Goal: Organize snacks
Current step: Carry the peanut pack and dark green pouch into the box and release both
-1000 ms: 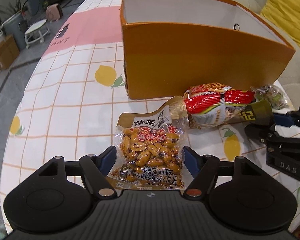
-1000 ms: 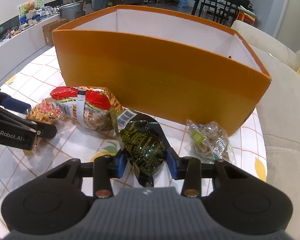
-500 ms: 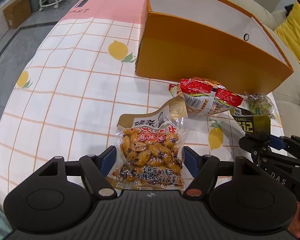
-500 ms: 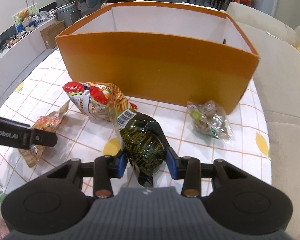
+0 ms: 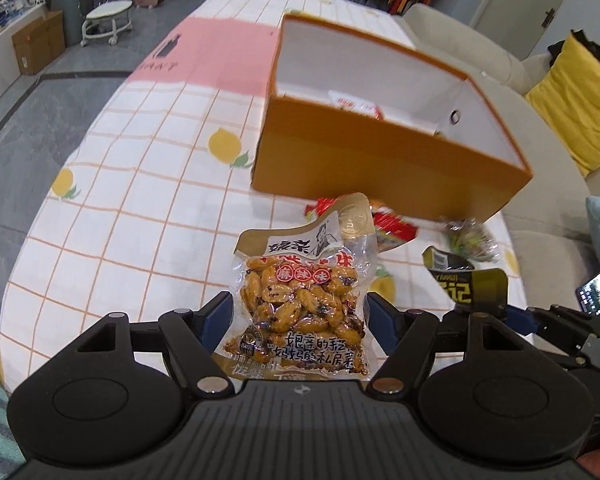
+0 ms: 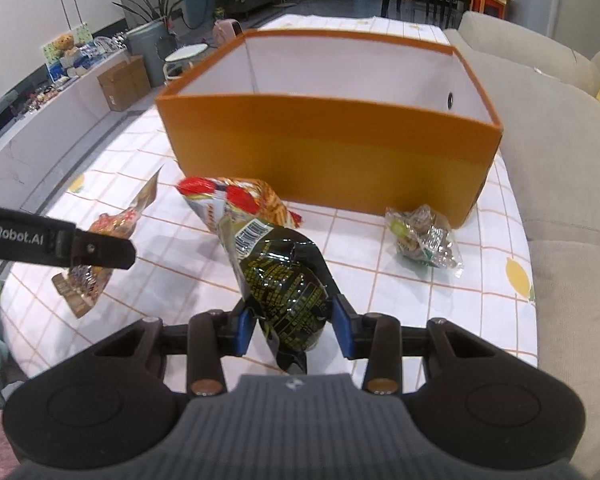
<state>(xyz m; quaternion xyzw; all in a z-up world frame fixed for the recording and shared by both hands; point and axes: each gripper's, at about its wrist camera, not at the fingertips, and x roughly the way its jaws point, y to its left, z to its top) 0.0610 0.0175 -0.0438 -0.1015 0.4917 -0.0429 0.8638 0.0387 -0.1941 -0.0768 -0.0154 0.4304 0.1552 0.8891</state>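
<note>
Both grippers hold their packets raised, seemingly for carrying into the orange box (image 6: 332, 148) beyond. The left gripper (image 5: 300, 322) pinches the peanut packet (image 5: 300, 300); the right gripper (image 6: 294, 330) pinches the dark packet (image 6: 288, 284). 2 other packets lie near the box's front wall.

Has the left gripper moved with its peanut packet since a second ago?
Yes. The left gripper has risen with the peanut packet: the orange box now sits lower in its view, showing its inside.
</note>
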